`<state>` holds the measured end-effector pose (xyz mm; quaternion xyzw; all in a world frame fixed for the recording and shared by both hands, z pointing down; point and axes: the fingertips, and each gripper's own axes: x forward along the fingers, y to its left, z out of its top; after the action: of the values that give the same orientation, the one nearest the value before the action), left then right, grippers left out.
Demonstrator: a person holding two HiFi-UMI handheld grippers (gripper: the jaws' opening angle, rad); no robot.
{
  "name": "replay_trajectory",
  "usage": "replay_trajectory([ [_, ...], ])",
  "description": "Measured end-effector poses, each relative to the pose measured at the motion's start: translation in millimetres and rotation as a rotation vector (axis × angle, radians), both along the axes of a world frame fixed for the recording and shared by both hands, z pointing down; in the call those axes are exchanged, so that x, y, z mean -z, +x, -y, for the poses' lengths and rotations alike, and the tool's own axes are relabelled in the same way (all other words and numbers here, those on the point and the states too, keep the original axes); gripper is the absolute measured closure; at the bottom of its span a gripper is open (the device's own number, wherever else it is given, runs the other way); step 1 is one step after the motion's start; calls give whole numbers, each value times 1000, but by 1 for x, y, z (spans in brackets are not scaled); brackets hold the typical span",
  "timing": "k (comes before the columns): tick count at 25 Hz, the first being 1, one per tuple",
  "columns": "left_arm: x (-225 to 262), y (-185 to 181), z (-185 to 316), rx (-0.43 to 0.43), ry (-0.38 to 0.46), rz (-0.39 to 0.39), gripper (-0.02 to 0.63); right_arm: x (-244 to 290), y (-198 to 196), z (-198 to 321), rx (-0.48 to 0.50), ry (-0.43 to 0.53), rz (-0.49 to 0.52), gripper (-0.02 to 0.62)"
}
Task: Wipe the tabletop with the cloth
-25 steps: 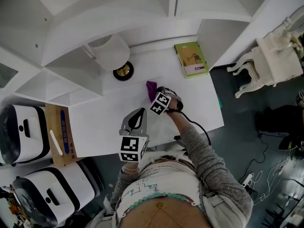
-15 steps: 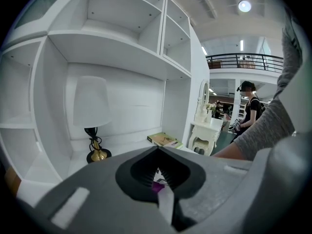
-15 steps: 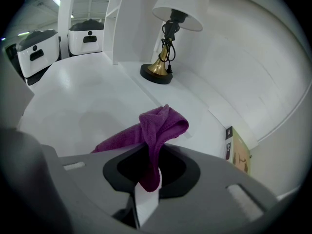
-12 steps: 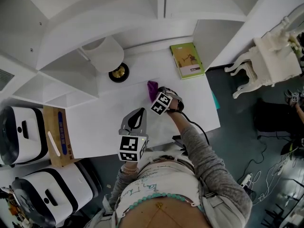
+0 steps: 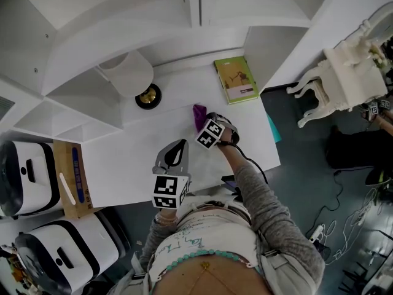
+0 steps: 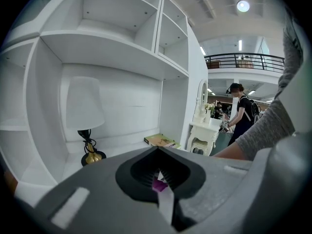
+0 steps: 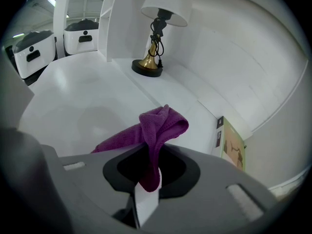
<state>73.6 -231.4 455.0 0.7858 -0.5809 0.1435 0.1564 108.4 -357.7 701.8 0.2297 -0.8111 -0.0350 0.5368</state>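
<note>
Tabletop [image 5: 123, 158] in white stretches beneath built-in shelving [image 5: 92, 35], with the purple cloth [image 5: 198, 112] bunched near its middle, between a white-shaded lamp [image 5: 132, 75] on the left and a green book [image 5: 235, 80] on the right. The right gripper [image 5: 201, 120] has its jaws clamped on the cloth; in the right gripper view the fabric [image 7: 158, 126] rises from between the jaws, folds over just ahead of them and trails left onto the white surface, with the lamp [image 7: 158, 18] well beyond it. The left gripper [image 5: 178, 147] hovers over the near part of the tabletop, just beside the right one, its jaws pressed together with nothing between them.
</note>
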Motion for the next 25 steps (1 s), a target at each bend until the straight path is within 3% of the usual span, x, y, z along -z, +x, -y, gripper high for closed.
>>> replay_trajectory([
  [14, -1, 34, 12, -77, 0, -5, 606, -3, 66, 21, -116, -4, -29, 515],
  [25, 0, 40, 14, -96, -4, 5, 604, -5, 86, 27, -144, -8, -32, 515],
])
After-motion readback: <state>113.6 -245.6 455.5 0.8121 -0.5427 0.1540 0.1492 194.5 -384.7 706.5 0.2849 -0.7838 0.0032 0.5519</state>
